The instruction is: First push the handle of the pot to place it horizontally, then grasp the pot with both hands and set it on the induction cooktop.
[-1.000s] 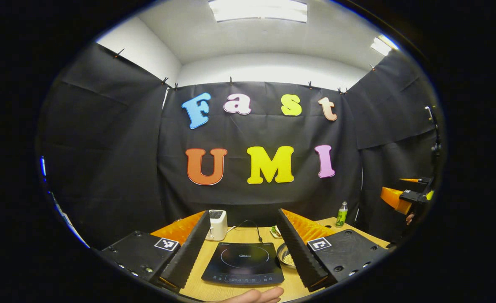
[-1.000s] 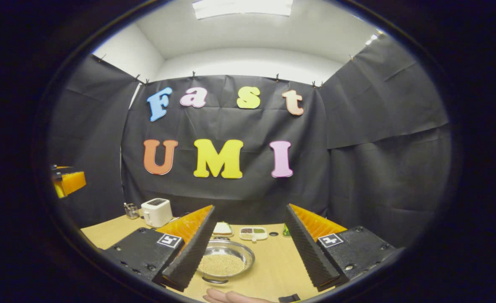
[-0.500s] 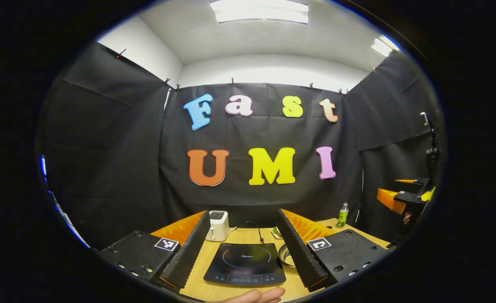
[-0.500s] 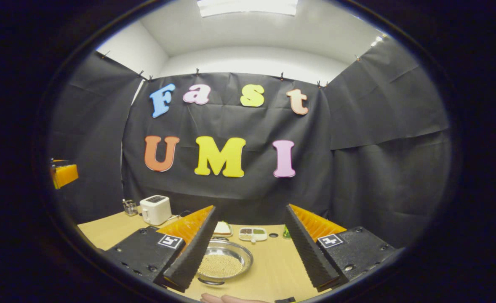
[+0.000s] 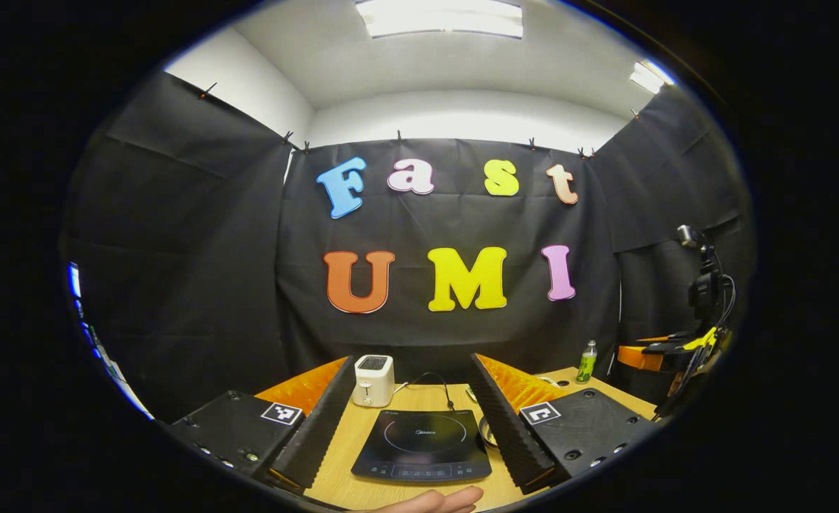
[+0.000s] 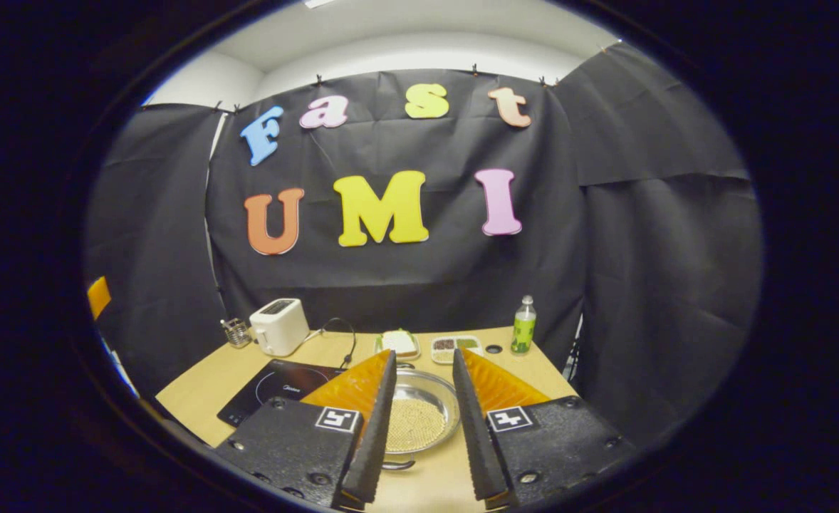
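Midea logo on induction cooktop (image 5: 421, 445).

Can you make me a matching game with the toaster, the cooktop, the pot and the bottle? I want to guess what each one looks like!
Things:
1. toaster
2. cooktop
3. pot
4. bottle

Looks:
A. shiny metal, full of small pale grains
B. green, with a pale cap
C. flat and black, with a ring drawn on it
D. white and boxy

Pairs: 1-D, 2-C, 3-A, 4-B
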